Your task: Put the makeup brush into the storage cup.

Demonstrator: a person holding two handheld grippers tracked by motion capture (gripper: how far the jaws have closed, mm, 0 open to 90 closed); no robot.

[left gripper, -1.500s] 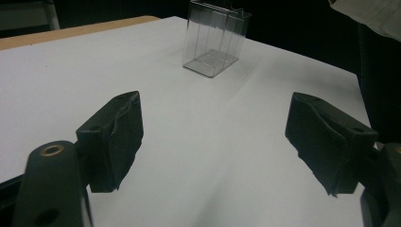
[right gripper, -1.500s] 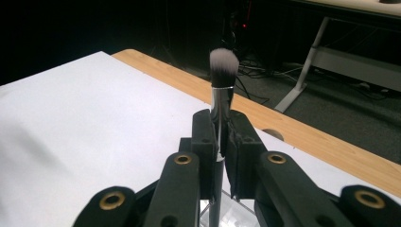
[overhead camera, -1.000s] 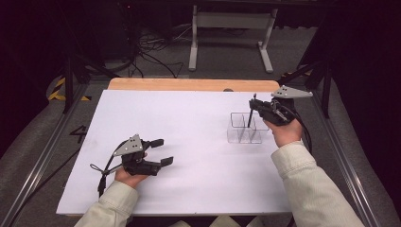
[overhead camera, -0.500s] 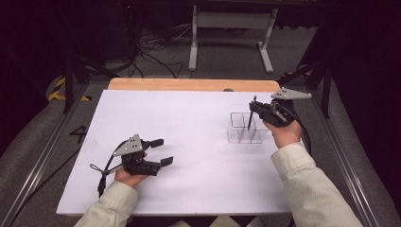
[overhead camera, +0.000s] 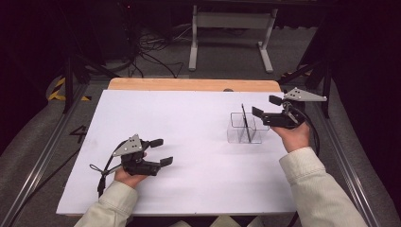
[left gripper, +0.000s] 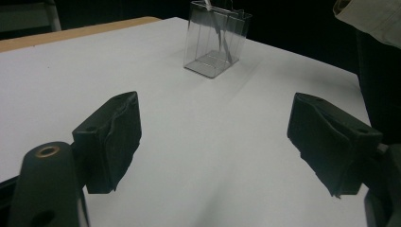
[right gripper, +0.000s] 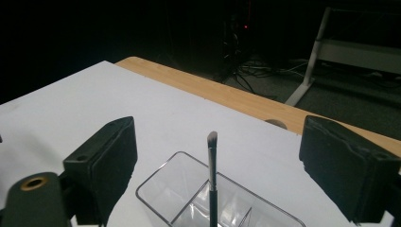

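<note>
The brush stands upright in the clear organiser at the centre right of the high view, bristle end up, its handle down in a compartment against the divider; seen from the right gripper view it rises free between the two black pads, touching neither. The right gripper, just to the right of the organiser in the high view, has its jaws spread wide; a second ago they were shut on the brush, and they have just been opening, so the brush has been let go and rests on its own. That likely means the placing step is done and the hand can draw away. The left gripper, low at the lower left of the white worktop, sits with jaws wide apart and nothing between them.
</note>
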